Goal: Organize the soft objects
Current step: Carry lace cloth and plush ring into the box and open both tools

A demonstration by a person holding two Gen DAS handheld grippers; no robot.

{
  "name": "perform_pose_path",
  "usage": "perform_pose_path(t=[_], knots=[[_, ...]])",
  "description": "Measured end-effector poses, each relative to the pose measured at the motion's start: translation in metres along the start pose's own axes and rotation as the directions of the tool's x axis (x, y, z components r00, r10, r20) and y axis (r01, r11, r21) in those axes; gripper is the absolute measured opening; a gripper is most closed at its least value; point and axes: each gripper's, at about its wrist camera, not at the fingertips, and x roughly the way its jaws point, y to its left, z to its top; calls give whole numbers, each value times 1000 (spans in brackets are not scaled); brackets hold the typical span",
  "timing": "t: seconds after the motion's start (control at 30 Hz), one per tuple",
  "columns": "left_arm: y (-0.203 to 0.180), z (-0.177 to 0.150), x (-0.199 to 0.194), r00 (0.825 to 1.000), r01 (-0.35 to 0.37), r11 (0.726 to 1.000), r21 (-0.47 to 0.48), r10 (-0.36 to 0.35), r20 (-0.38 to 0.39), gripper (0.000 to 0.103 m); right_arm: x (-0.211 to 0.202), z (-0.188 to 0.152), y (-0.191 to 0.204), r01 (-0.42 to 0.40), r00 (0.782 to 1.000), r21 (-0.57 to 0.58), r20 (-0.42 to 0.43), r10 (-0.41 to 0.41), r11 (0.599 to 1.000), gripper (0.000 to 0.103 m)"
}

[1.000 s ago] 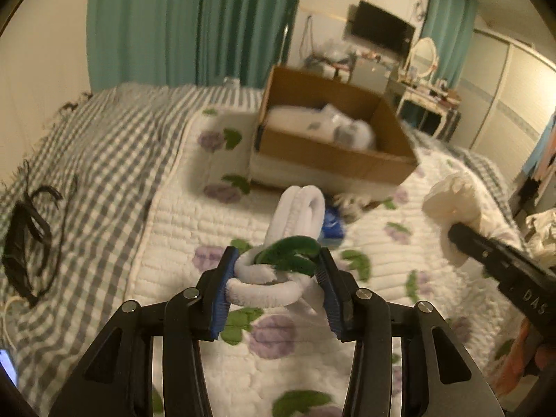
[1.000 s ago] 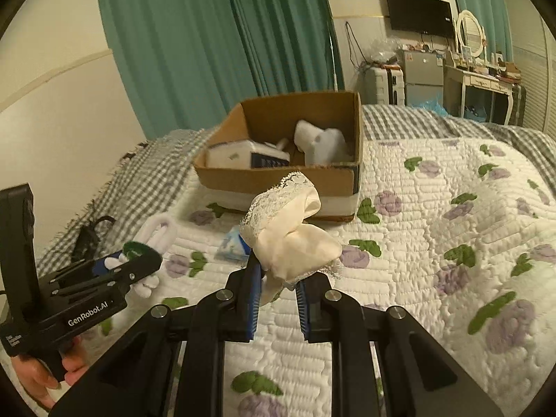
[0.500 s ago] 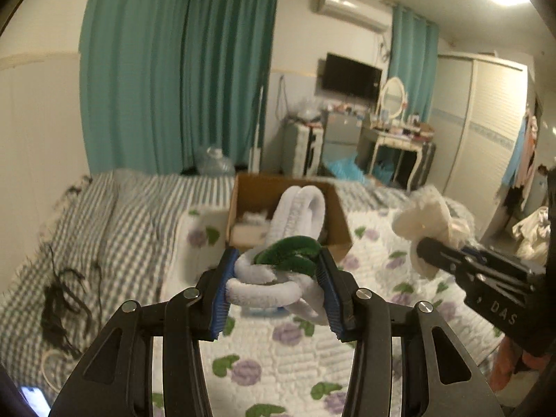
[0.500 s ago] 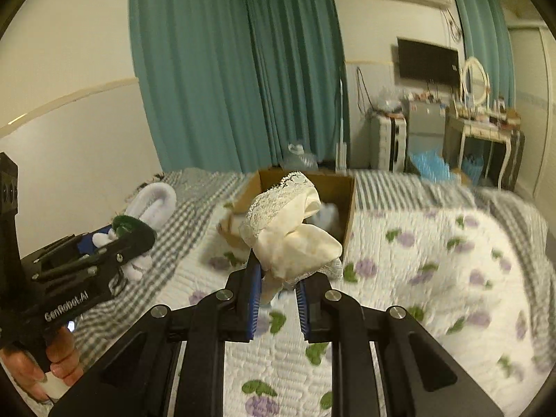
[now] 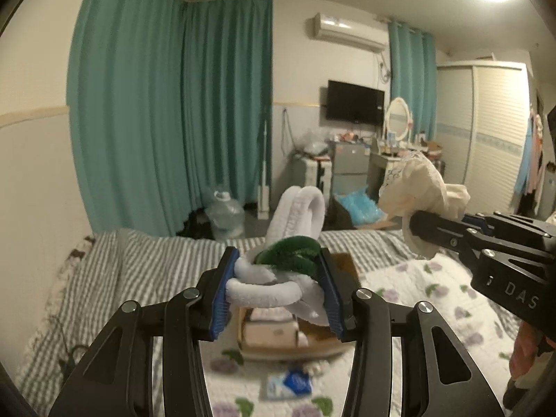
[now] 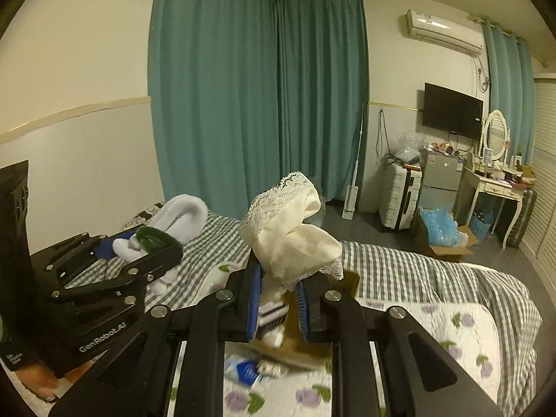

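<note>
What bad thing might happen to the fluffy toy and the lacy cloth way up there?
The white and green plush is pinched only at its lower loops by the left gripper, so it might slip out. The cream lace cloth flops above the right gripper and could miss the cardboard box below.

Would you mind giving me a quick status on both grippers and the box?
Left gripper shut on white-and-green plush loops. Right gripper shut on cream lace cloth. Both held up above cardboard box on bed. Nothing blocking the box.

Both wrist views — over shared bed (image 5: 146, 264)
</note>
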Motion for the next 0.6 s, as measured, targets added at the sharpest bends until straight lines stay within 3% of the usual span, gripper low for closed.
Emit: perform_pose_path(t=[0.27,0.6], knots=[[9,4,112,996,-47,999,-4,46,-82,44,108,-1,-40,-44,996,71,-75,50,996,17],[-3,-46,208,972,-62,997,35,69,-224,44,233,-71,-91,-55,964,188,-247,101,981,17]])
